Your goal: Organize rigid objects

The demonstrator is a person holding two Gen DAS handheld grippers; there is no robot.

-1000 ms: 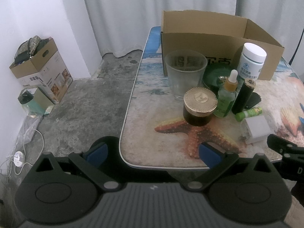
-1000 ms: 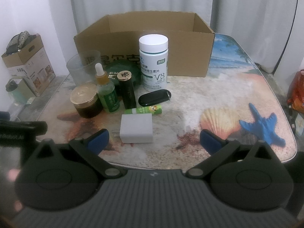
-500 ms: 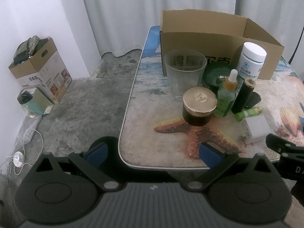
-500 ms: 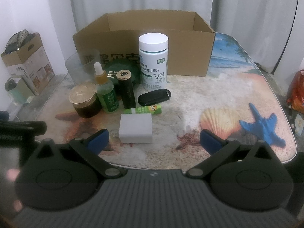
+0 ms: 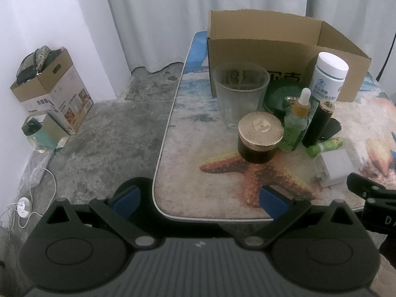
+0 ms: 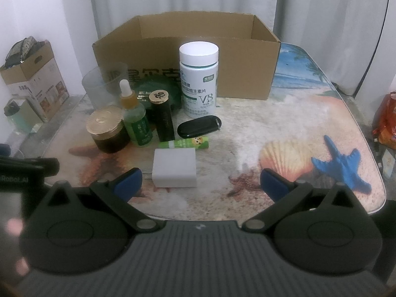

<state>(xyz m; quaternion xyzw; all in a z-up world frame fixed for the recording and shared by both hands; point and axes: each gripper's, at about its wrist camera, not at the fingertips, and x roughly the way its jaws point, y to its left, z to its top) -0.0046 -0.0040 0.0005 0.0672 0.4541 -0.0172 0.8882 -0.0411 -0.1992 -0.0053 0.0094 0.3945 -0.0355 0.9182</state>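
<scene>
Almost nothing changes over the last second: both views creep slightly, no object shifts. Open brown cardboard box point(image 6: 185, 57) sits upper centre, apparently empty. In front, left of centre, stand the white vitamin bottle point(image 6: 198, 79), frosted plastic cup point(image 5: 240, 94), gold-lidded dark jar point(image 5: 259, 137) and white square charger point(image 6: 174, 170). Right gripper point(image 6: 201, 183) and left gripper point(image 5: 200, 199) hang wide, holding nothing. Sorting looks unstarted.

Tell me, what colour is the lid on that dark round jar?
Gold, with a ribbed edge, on the dark jar; the left wrist view shows it best.
</scene>
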